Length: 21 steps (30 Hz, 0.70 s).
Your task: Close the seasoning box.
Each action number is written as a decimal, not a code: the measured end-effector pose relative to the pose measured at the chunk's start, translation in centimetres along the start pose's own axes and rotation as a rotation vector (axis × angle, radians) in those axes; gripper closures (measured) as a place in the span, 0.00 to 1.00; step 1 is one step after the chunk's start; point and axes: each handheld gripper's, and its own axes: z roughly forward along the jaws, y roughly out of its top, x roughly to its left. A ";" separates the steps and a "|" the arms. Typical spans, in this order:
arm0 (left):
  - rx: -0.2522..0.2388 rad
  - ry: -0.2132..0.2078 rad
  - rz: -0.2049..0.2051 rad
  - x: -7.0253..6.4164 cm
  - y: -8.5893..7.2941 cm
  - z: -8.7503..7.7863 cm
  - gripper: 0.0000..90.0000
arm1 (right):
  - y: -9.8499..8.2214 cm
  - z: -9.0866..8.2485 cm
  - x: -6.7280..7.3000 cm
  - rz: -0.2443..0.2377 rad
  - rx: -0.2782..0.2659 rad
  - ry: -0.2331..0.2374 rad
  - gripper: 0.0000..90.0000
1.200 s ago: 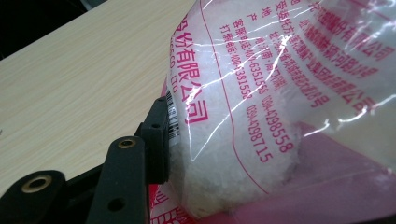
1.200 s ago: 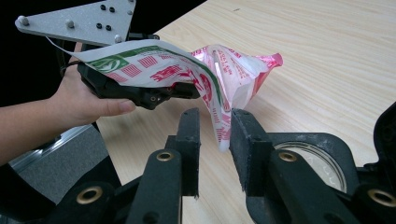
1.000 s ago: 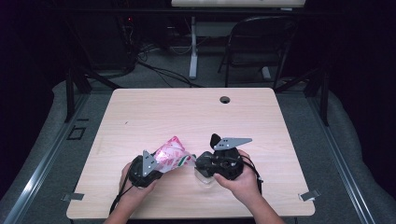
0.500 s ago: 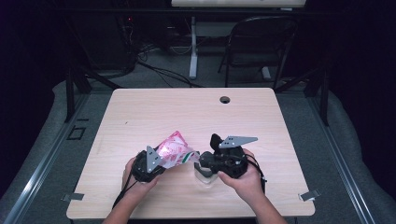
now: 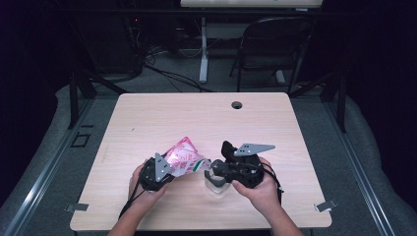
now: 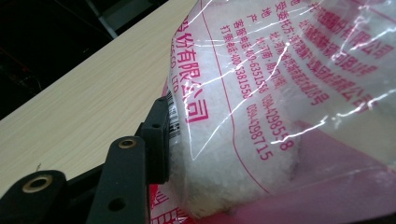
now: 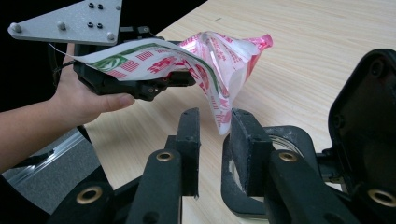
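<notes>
Since the earlier frames, both hands have drifted only slightly; the bag has tipped a little further toward the right gripper, its open corner now nearer the glass jar.

From the high view, the left gripper (image 5: 164, 169) holds a pink-and-white plastic bag (image 5: 183, 156) at the near middle of the wooden table (image 5: 147, 118), the bag tilted with its lower corner pointing right. The right gripper (image 5: 216, 169) sits just beside that corner, above a small clear glass jar (image 5: 215, 186) that stands on the table; whether the jar holds anything cannot be told here.

From the left gripper view, one black jaw presses against the bag (image 6: 261, 93), which is clear film printed with red characters and packed with white granules. The jaws are clamped on the bag.

From the right gripper view, the right gripper (image 7: 215, 135) has its jaws a little apart, with the bag's (image 7: 205, 56) hanging corner dipping into the gap, not visibly pinched. Behind the jaws lies the jar's (image 7: 280, 140) rim. Farther off, the left gripper (image 7: 135, 79) grips the bag's other end in the person's left hand (image 7: 88, 100).
</notes>
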 end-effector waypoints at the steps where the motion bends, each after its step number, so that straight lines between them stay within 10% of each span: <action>1: 0.001 0.000 0.001 0.0 0.0 0.0 0.60 | -0.1 0.0 0.0 0.002 -0.004 -0.001 0.81; 21: -0.022 0.037 0.080 -1.0 1.3 0.1 0.60 | -0.8 -1.2 -0.2 0.015 -0.012 -0.032 0.83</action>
